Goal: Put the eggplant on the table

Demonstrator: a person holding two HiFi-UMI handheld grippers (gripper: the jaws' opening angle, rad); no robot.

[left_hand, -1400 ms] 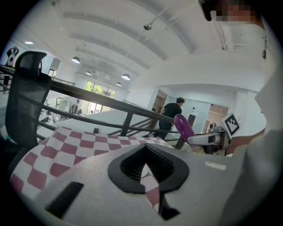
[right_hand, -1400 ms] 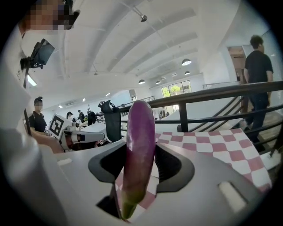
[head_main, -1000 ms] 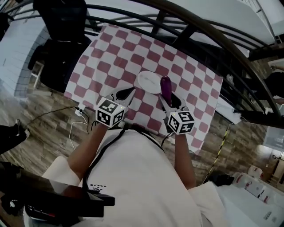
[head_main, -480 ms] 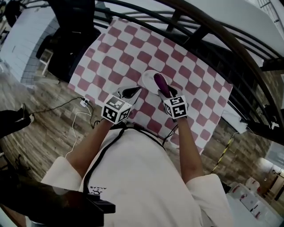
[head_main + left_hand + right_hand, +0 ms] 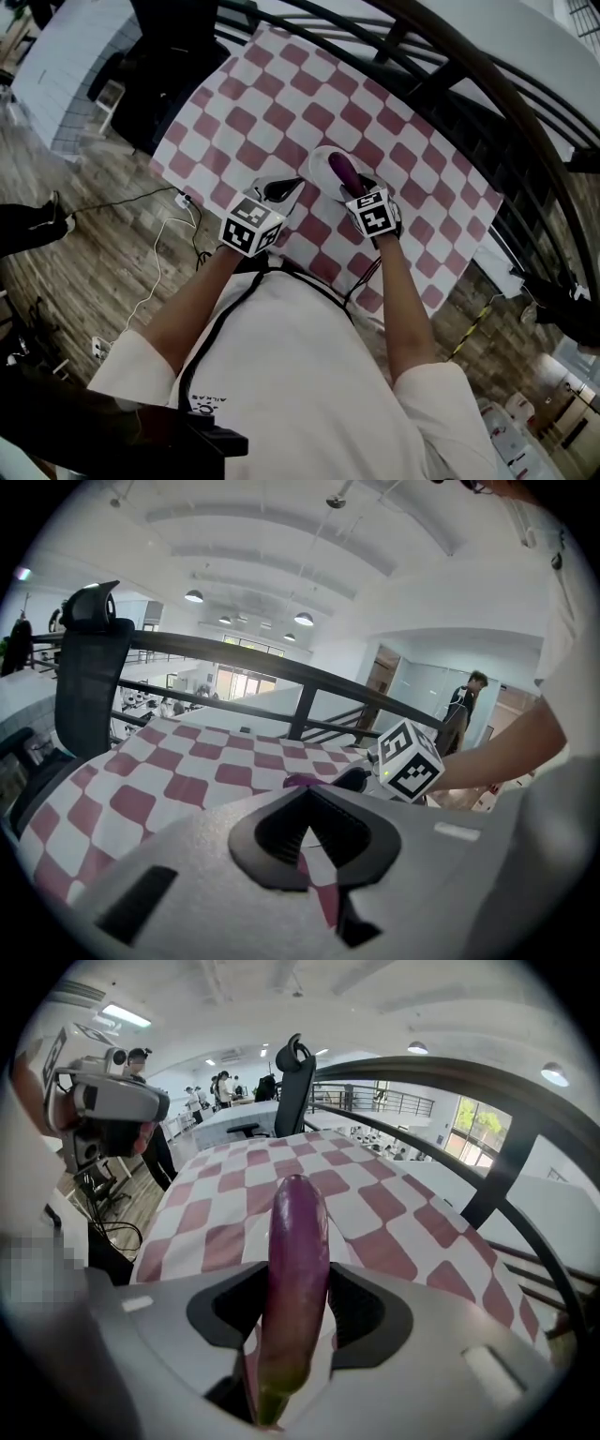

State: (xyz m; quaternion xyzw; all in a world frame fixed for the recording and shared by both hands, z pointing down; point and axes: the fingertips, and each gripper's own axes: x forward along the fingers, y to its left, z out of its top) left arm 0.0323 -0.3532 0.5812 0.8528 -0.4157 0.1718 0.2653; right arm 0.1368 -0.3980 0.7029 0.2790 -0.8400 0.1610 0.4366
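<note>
R hand-held gripper (image 5: 358, 190) clamped on purple eggplant (image 5: 342, 171), held over white plate (image 5: 317, 161), mid checked counter (image 5: 248, 117), L hand-held gripper (image 5: 281, 190) jaws together, empty, just left of plate

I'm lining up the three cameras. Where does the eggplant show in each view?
Head view: eggplant at centre, in the right gripper, overlapping the white plate.
Left gripper view: purple sliver at centre, left of the marker cube.
Right gripper view: centre, upright between the fingers.
Shared landmark: the red-and-white checked cloth.
</note>
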